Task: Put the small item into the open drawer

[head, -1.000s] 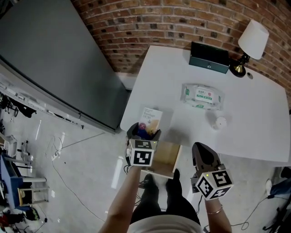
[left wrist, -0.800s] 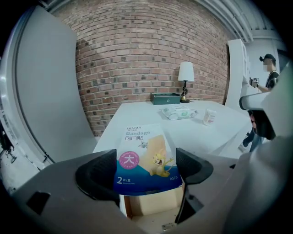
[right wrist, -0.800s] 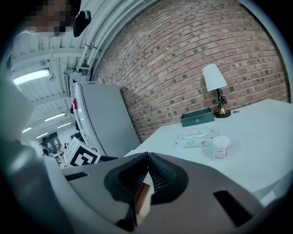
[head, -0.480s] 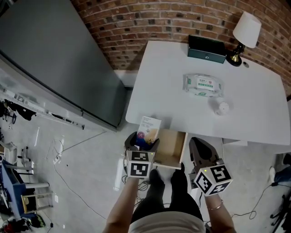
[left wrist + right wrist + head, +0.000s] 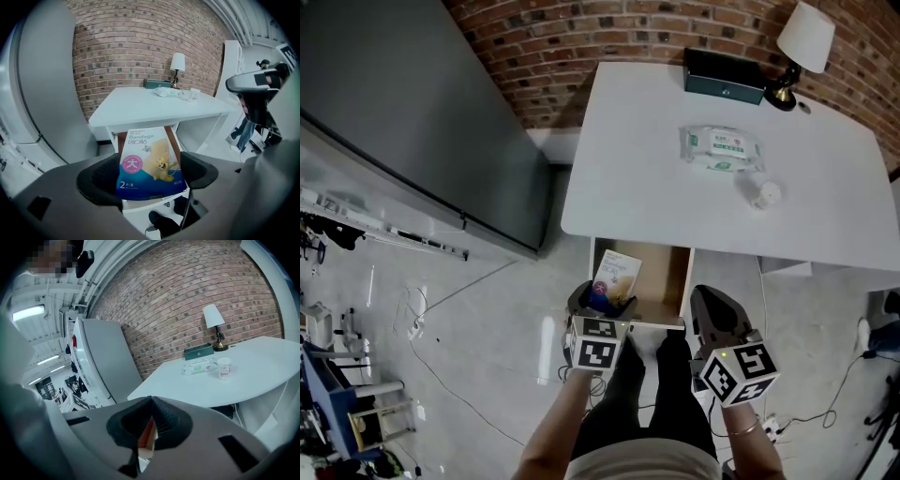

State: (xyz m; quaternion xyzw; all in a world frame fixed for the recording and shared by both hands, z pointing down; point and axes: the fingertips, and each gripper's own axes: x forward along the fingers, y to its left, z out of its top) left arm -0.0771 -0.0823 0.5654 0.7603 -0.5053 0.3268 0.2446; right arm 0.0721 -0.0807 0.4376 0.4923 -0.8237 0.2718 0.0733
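A: Where is the box?

B: In the left gripper (image 5: 602, 298), whose jaws are clamped on its lower end, one on each side edge. The rest of the box (image 5: 615, 277) sticks out ahead of the jaws, over the left half of the drawer (image 5: 673, 281).

A: Over it, or in it?

B: Over the opening, from the head view. I can't tell whether its bottom touches the drawer floor.

A: Which way does it lie?

B: Its long axis runs away from the person toward the table (image 5: 637, 178), along the drawer's depth, with the far end leaning a little right. The printed face is turned up toward the camera.

A: So the coming move?

B: A short drop, I judge. The drawer lies straight below and ahead of the left jaws, so they need only lower and part. The box's left edge sits near the drawer's left wall — that is the side to watch.

A: What does the box look like?

B: Flat, thin card. It is white above and blue below, with a pink round badge, a cartoon mouse and the word "Bandage". It looks light and stiff enough to hold by its edges.

A: And the right gripper?

B: The right gripper (image 5: 719, 319) hangs just right of the drawer front — jaws together, gripping nothing that I can see. It is near, but the left one has the work.
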